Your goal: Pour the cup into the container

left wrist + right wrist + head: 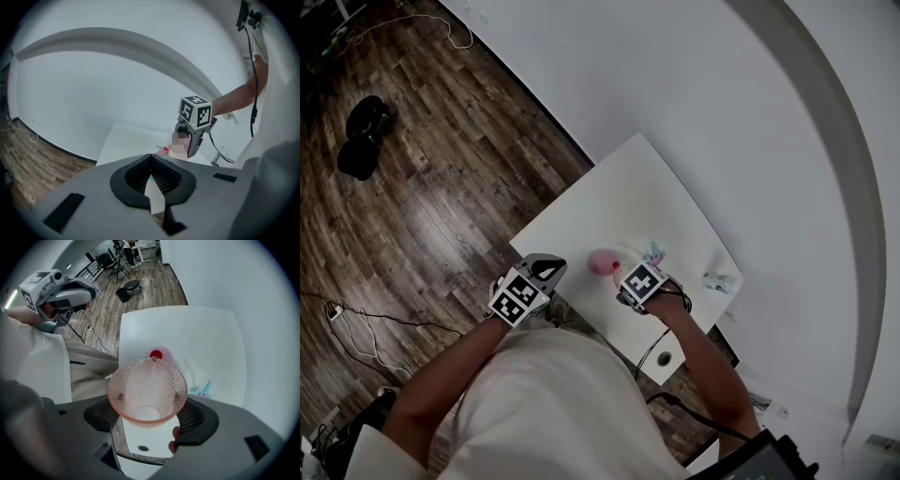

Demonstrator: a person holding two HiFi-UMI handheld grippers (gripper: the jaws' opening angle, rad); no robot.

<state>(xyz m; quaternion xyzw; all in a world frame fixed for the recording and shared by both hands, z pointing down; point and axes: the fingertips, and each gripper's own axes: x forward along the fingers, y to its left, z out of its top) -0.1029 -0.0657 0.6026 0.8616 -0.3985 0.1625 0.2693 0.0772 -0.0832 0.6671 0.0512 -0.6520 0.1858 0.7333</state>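
While my right tool [149, 414] clamps the pink dimpled cup [147, 383], its rim by the pink container [157, 355] at twelve o'clock on the counter [206, 333], my left tool [151, 161] hangs closed, empty.

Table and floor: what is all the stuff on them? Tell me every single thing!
table: one, white, against the white wall
cup: one, clear pink with bumps, tipped forward in the right gripper's jaws
container: one, pink with red inside, on the table just past the cup
teal thing: one, small, on the table beside the container; too small to name
pale thing: one, small, by the table's far right edge; cannot tell what
floor: brown wood
dark bundle: one, black, on the floor far from the table
cables: a few, thin, on the floor
left gripper: one, grey, jaws together, empty
right gripper: one, grey, clamped on the cup
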